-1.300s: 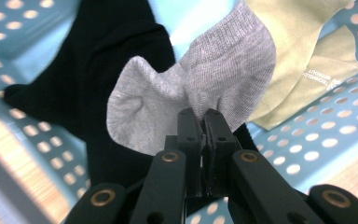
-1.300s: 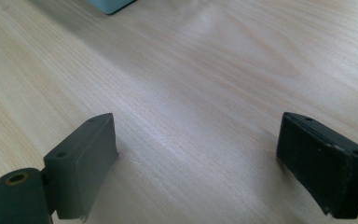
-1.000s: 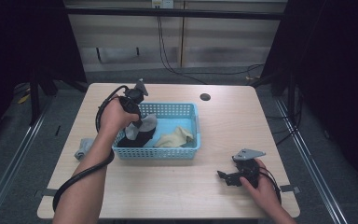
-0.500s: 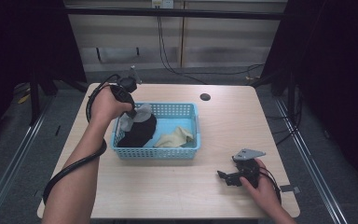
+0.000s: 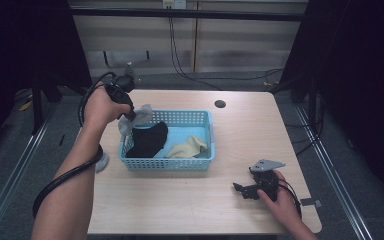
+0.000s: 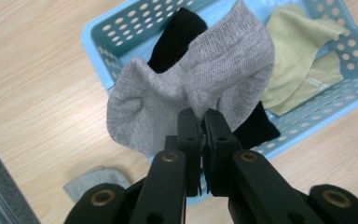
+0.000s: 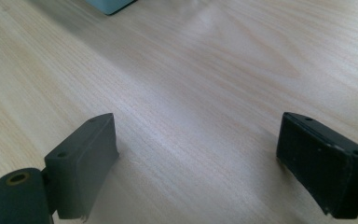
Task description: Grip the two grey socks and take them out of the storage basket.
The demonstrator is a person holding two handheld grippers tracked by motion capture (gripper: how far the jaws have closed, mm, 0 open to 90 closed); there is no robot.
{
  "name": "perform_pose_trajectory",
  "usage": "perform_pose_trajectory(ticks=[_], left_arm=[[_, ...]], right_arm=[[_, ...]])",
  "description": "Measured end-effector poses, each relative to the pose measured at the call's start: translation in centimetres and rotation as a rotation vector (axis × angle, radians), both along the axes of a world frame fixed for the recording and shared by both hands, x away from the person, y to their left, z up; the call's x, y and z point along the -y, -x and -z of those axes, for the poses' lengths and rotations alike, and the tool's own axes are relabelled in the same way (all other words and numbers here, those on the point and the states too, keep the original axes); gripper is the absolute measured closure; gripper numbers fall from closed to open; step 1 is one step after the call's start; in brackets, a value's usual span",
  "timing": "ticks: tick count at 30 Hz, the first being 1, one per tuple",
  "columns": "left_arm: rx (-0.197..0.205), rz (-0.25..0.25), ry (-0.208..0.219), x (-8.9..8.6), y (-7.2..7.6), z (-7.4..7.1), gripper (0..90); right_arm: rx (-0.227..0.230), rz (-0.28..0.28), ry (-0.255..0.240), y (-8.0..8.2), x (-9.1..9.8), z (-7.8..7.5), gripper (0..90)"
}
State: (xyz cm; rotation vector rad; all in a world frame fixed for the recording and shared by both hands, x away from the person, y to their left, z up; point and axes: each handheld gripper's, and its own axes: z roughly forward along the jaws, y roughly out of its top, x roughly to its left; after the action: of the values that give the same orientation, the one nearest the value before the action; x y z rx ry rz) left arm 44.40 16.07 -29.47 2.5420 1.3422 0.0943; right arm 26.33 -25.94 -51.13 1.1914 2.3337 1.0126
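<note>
The pale wooden worktop (image 5: 180, 200) fills the middle of the high view. On it, left of centre, sits a blue perforated basket (image 5: 200, 162), its long axis running left to right. Inside lie a black garment (image 5: 147, 141) at the left and a yellowish cloth (image 5: 187, 148) at the right. The left hand-held gripper (image 6: 203, 122) is clamped on a grey sock (image 6: 191, 93), which hangs over the basket's upper-left corner, its long axis slanting from lower left to upper right in the left gripper view. A second grey sock (image 6: 95, 183) lies on the worktop beside the basket. At lower right, the right hand-held gripper (image 7: 198, 158) rests wide open, low over bare wood.
</note>
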Motion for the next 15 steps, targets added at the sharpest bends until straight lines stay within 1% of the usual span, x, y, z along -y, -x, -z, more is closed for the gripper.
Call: perform_pose_trajectory(ticks=[2,6,9,15], left_arm=[[0.004,-0.003,-0.007,-0.5,0.0,0.0,86.5],[-0.001,-0.023,-0.004,-1.4,0.1,0.1,86.5],[0.004,-0.037,-0.001,-2.1,0.2,0.1,86.5],[0.009,-0.054,-0.01,-3.3,0.5,0.1,86.5]], right_arm=[[0.0,0.0,0.0,0.0,0.0,0.0,11.6],[0.0,0.0,0.0,0.0,0.0,0.0,11.6],[0.0,0.0,0.0,0.0,0.0,0.0,11.6],[0.0,0.0,0.0,0.0,0.0,0.0,11.6]])
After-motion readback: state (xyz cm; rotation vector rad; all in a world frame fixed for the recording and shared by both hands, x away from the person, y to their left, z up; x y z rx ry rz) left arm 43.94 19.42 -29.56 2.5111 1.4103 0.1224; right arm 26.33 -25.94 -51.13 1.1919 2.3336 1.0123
